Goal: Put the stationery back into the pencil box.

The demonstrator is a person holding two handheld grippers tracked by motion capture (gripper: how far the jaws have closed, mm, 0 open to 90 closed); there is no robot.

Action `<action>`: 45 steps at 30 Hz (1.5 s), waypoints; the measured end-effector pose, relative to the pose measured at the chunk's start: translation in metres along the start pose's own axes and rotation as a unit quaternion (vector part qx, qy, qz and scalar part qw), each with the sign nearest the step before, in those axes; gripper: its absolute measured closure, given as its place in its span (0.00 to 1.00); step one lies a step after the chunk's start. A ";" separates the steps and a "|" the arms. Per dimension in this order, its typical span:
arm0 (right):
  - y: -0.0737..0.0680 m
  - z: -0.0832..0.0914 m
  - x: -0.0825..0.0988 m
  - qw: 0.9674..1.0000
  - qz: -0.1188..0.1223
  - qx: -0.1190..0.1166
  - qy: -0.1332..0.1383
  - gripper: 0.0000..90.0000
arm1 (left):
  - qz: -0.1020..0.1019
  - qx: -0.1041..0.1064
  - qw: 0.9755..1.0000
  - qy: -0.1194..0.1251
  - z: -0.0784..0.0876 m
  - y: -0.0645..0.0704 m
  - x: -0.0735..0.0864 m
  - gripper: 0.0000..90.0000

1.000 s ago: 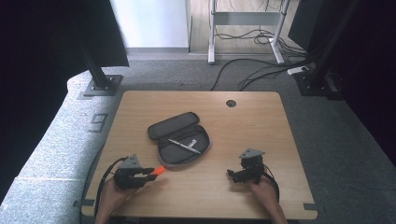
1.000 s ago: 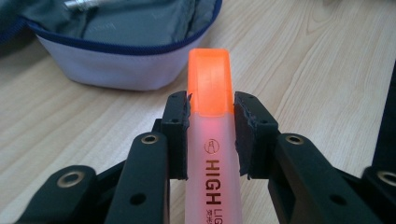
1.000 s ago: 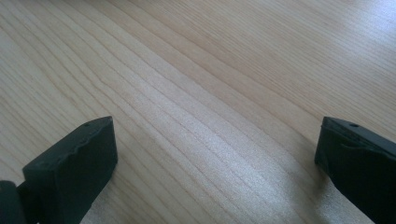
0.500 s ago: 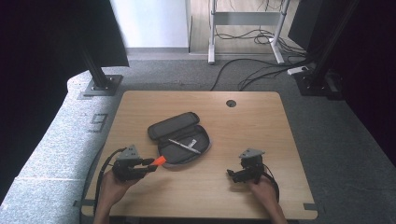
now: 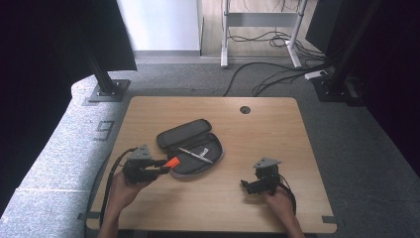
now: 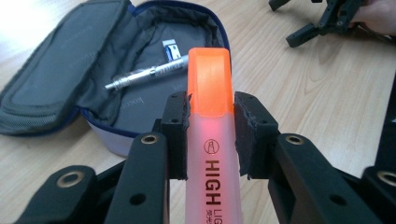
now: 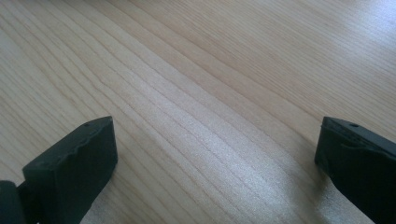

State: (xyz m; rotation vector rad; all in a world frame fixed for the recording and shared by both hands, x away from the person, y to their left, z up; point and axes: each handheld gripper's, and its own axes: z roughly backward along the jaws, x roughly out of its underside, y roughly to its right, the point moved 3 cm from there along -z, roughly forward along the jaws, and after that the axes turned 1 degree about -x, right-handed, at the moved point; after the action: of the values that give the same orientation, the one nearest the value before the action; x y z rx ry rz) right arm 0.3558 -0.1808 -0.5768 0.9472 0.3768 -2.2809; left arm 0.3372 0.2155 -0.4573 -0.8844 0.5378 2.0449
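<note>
The left tongs (image 6: 210, 135) grip an orange highlighter (image 6: 210, 88), held just before the open pencil case (image 6: 154, 93); a pen (image 6: 144, 74) already lies inside. Dropping it in and zipping up remain. The right tongs (image 7: 215, 158) gape empty over the desk (image 7: 210, 70).

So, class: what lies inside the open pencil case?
Inside the pencil case lie a silver pen and a small blue-and-white item. The orange highlighter in the left tool hides part of the lining.
</note>
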 end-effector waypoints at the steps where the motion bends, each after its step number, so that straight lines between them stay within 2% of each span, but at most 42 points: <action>1: 0.000 0.000 0.000 1.000 0.000 0.000 0.000 0.00 | -0.001 0.001 1.000 0.001 0.000 0.000 -0.002 0.75; 15: 0.000 0.000 0.000 1.000 -0.001 0.000 0.000 0.00 | -0.016 -0.002 1.000 -0.005 -0.016 -0.007 -0.041 0.74; 24: 0.000 0.000 0.000 1.000 0.000 0.000 0.000 0.00 | -0.020 0.002 1.000 -0.004 -0.035 -0.012 -0.060 0.74; 29: 0.000 0.000 0.000 1.000 -0.001 0.001 0.000 0.00 | -0.011 0.003 1.000 -0.003 -0.048 -0.020 -0.066 0.74; 35: 0.000 0.000 0.000 1.000 0.000 0.000 0.001 0.00 | -0.014 0.000 1.000 -0.007 -0.065 -0.023 -0.072 0.74; 45: 0.000 0.000 0.000 1.000 0.001 0.000 0.000 0.00 | -0.005 -0.009 1.000 -0.028 -0.100 -0.036 -0.065 0.74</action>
State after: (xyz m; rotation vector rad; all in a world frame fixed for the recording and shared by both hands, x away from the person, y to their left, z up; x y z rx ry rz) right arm 0.3560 -0.1809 -0.5768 0.9487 0.3755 -2.2795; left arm 0.4328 0.1384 -0.4764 -0.8363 0.4851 2.0609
